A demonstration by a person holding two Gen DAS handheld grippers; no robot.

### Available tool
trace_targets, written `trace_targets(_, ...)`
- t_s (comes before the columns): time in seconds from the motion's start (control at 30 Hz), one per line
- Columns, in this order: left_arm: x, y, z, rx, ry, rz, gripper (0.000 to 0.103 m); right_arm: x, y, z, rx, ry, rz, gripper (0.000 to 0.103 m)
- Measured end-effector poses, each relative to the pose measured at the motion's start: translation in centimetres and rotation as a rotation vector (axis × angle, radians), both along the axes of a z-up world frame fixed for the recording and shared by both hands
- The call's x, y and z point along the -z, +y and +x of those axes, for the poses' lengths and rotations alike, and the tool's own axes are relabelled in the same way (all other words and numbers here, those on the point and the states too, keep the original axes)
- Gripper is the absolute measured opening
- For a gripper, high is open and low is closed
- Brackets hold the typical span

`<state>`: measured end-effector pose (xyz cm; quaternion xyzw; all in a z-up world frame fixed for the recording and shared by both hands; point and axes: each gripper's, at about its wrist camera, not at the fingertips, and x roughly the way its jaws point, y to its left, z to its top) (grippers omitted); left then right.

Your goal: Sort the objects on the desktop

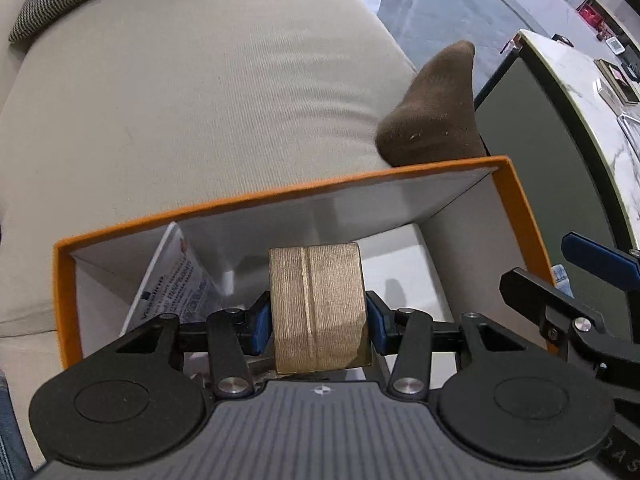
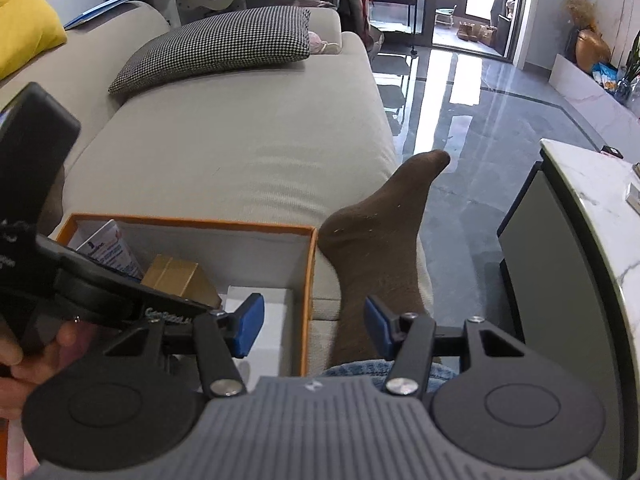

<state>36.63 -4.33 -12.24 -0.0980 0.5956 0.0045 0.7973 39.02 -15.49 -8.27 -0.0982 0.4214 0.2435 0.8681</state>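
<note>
Here's the left hand-held gripper (image 1: 319,320), its blue pads clamped on either side of a ribbed, gold-coloured rectangular block (image 1: 318,312), and it's holding that block just above the open mouth of the orange-edged cardboard box with white inner walls (image 1: 520,216). The block stands upright between the pads, a raised seam running down its face. Inside the box, over at ten o'clock from the block, a white printed card (image 1: 176,280) leans tilted against the left wall. The box itself sits on the beige fabric sofa cushion (image 1: 200,100), not on the marble-topped bench (image 1: 592,92) that curves away at two o'clock.

Now the right wrist view: the right hand-held gripper (image 2: 314,330) has its jaws standing apart with nothing between the blue pads, hovering over the box's right wall (image 2: 310,280) and the sofa edge. At nine o'clock the left gripper's black body crosses the frame, a hand (image 2: 24,360) wrapped round it, with the gold block showing beneath it over the box. Just beside the box at one o'clock, a foot in a brown sock (image 2: 384,236) rests on the cushion. A black-and-white houndstooth pillow (image 2: 216,46) lies at eleven o'clock, well apart from the box.
</note>
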Motion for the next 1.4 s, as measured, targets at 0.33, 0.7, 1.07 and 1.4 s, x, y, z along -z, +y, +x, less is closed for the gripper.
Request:
trace_targets(0.33, -1.6, 0.4, -0.9, 0.02, -0.034, -0.013, 0.06, 0.4, -0.2, -0.9, -0.002, 0.013, -0.01, 0.059)
trace_targets(0.7, -11.1, 1.2, -9.8, 0.079, -0.264, 0.038, 0.061, -3.4, -1.0, -5.5, -0.02, -0.038, 0.048, 0.063)
trace_targets(1.07, -16.3, 1.8, -22.3, 0.028, -0.534, 0.17, 0.077, -7.5, -1.5, -15.1, -0.106, -0.131, 0.17, 0.07)
trace_targets(1.4, -14.7, 1.3, -29.5, -0.108, -0.665, 0.224, 0.087, -7.9, -2.1, -23.4, -0.142, -0.221, 0.208, 0.077)
